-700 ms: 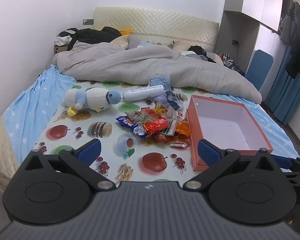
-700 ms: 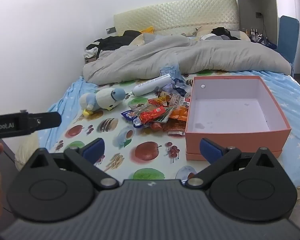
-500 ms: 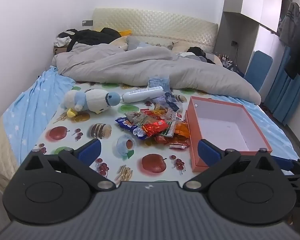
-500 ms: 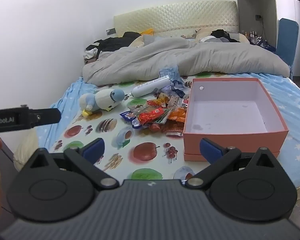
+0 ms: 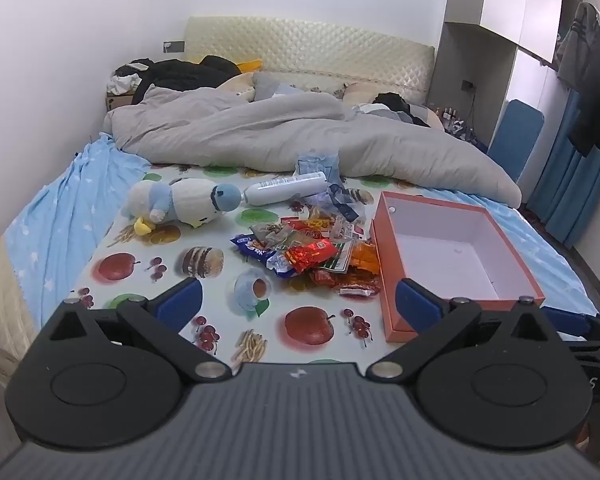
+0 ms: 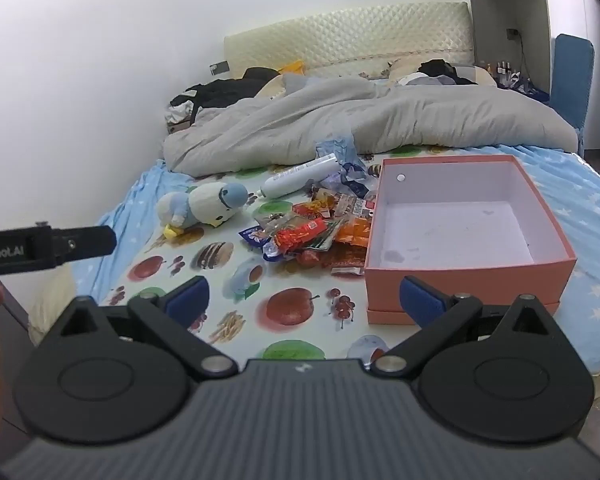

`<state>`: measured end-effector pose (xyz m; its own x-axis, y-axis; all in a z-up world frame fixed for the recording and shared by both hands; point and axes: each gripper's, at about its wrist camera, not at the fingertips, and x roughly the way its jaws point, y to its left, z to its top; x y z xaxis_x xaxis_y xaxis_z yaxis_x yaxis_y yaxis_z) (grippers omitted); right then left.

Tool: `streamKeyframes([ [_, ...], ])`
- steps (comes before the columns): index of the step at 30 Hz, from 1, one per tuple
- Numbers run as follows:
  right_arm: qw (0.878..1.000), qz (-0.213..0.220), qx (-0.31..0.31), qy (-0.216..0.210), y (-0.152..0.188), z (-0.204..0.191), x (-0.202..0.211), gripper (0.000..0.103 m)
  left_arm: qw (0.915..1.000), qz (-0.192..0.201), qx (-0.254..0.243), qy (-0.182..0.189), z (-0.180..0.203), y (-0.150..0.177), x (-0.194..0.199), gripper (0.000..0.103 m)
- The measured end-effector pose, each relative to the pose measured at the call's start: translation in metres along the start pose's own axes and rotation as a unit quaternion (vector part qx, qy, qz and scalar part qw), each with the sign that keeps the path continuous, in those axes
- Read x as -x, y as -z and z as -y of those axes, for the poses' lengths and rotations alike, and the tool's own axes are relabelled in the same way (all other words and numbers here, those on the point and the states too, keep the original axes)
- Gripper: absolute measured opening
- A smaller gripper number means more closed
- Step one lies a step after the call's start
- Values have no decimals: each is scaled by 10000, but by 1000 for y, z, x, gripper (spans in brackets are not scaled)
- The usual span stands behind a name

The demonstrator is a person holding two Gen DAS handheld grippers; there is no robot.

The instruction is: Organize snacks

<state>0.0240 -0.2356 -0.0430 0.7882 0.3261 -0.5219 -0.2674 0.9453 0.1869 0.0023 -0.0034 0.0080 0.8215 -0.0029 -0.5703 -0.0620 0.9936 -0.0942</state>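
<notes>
A heap of snack packets (image 5: 312,254) (image 6: 312,232), red, orange and blue, lies on a fruit-print mat (image 5: 140,264) (image 6: 292,332) on the bed. To their right stands an open salmon-pink box (image 5: 392,276) (image 6: 460,280) with nothing inside. My left gripper (image 5: 298,300) hangs open over the mat's near edge, short of the heap. My right gripper (image 6: 304,294) is open too, in front of the box and the heap. Nothing is between either pair of blue pads.
A white and blue plush penguin (image 5: 180,204) (image 6: 204,204) lies left of the heap, a white bottle (image 5: 284,193) (image 6: 300,176) behind it. A grey duvet (image 5: 300,136) covers the far half of the bed. The left gripper's bar (image 6: 48,246) juts in at left.
Both grippers have drawn back slightly from the bed; the snacks and the box look a little farther off. Both stay open.
</notes>
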Motion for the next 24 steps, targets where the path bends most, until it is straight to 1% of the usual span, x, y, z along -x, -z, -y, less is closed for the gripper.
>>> streamKeyframes([
  [1, 10000, 3, 0, -13, 0, -1, 0, 103, 10000, 16, 7, 12, -3, 4, 1, 103],
  [7, 10000, -21, 10, -43, 1, -3, 1, 103, 10000, 24, 8, 1, -4, 5, 0, 103],
  [11, 9999, -20, -47, -162, 2, -3, 0, 103, 10000, 14, 9, 3, -3, 7, -2, 103],
  [18, 9999, -55, -90, -133, 2, 0, -2, 103, 9999, 17, -68, 96, 2, 12, -4, 103],
  [24, 10000, 1, -85, -1, 4, 1, -2, 103, 9998, 65, 5, 167, -1, 13, -4, 103],
])
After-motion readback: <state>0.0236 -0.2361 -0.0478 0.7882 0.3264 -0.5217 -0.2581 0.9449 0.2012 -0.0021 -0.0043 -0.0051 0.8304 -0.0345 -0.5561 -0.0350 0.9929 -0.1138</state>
